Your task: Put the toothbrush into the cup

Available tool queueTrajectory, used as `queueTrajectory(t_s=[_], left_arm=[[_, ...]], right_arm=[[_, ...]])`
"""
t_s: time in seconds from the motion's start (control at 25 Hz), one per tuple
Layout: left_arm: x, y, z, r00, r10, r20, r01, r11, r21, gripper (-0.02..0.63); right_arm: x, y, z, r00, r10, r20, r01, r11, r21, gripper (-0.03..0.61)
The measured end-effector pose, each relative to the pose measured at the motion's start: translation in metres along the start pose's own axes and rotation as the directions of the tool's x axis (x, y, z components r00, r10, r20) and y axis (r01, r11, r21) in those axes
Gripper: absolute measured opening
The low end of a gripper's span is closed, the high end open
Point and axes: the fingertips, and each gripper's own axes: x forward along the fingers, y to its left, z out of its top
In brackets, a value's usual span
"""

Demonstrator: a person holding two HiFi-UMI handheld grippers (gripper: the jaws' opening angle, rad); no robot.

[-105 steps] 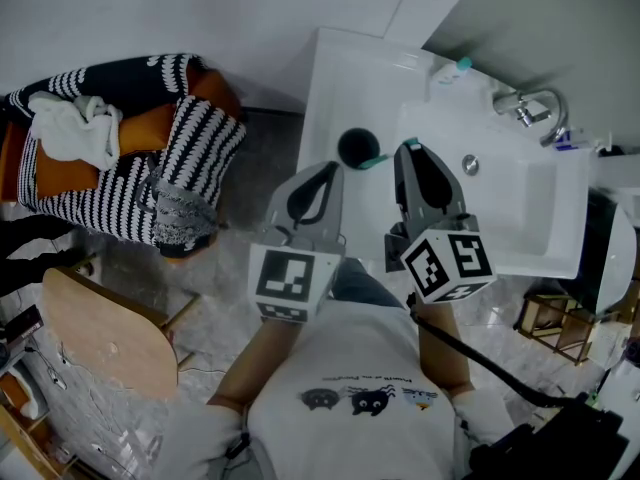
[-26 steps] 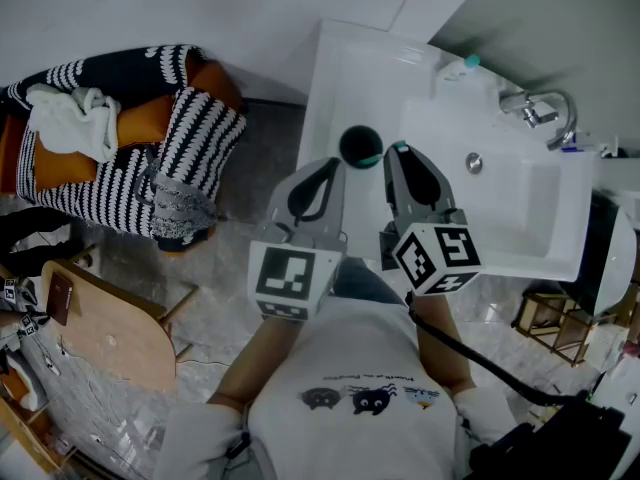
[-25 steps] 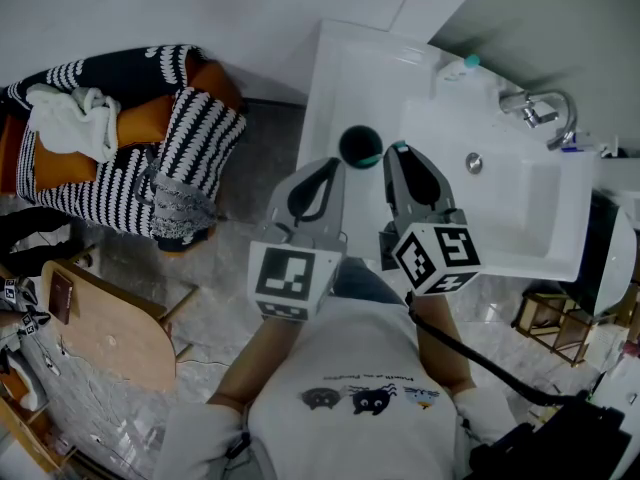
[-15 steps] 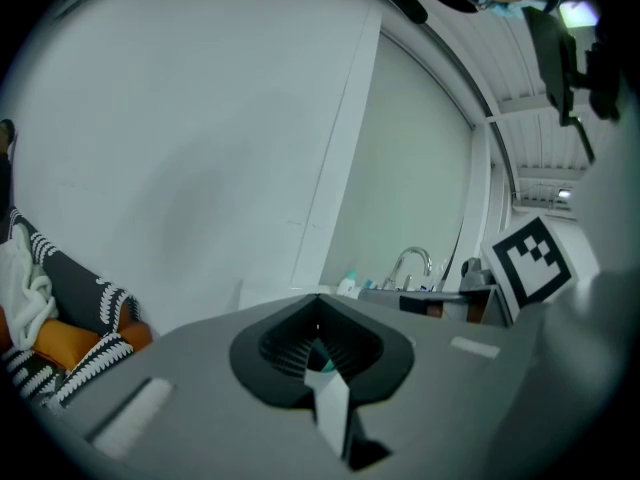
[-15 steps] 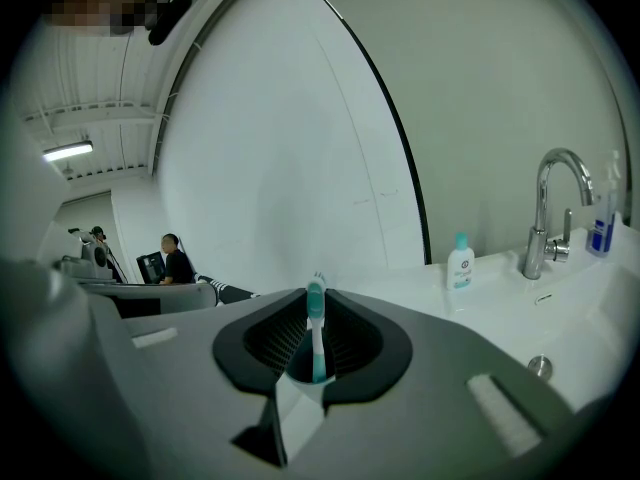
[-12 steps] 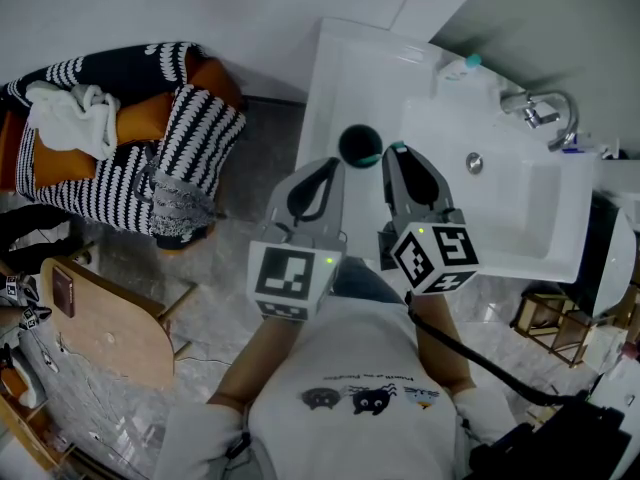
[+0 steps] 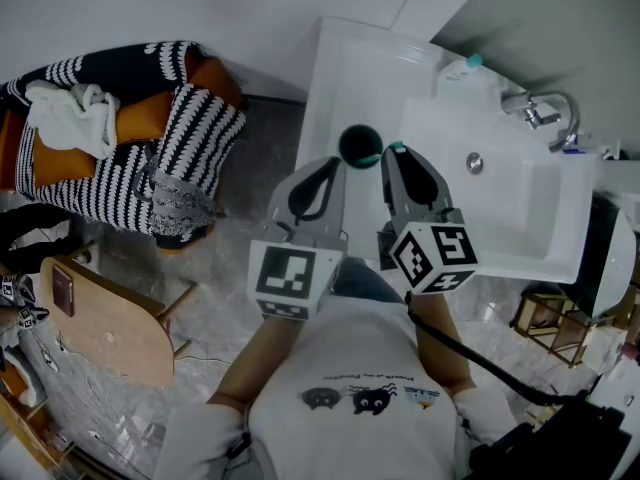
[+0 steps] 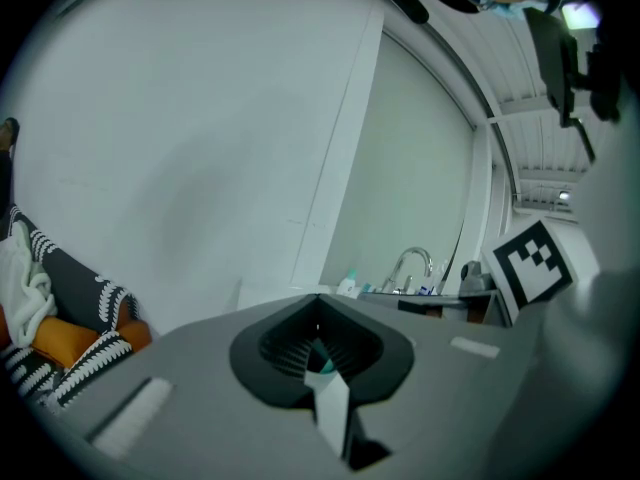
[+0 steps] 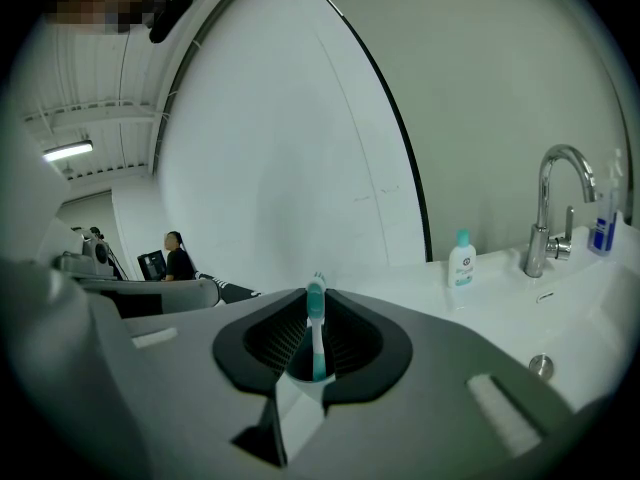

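A black cup [image 7: 359, 144] stands on the white counter [image 7: 340, 78] left of the sink basin. My right gripper [image 7: 393, 152] is just right of the cup, shut on a teal and white toothbrush [image 9: 316, 330] that stands upright between its jaws, bristle end uppermost. In the head view a teal bit of the toothbrush [image 7: 373, 158] shows at the cup's right rim; whether it is inside the cup I cannot tell. My left gripper [image 7: 329, 166] hangs in front of the cup, jaws together, holding nothing.
The sink basin [image 7: 520, 218] with a chrome faucet [image 7: 545, 110] lies to the right, a small bottle [image 7: 460, 66] at its back edge. On the floor at left are a striped sofa [image 7: 150, 148] and a wooden stool [image 7: 100, 328].
My right gripper has shifted a little to the left with the toothbrush, closer to the cup. The left gripper has stayed where it was.
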Motion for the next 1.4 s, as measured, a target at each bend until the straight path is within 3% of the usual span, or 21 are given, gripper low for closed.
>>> queueTrajectory(t_s=[1.4], left_arm=[[0.0028,0.0067,0.0007,1.000,-0.003,-0.002,0.003,1.000,-0.014,0.000]], right_arm=[[0.0096,0.0010,-0.0097,0.999,-0.009,-0.035,0.009,1.000,-0.007,0.055]])
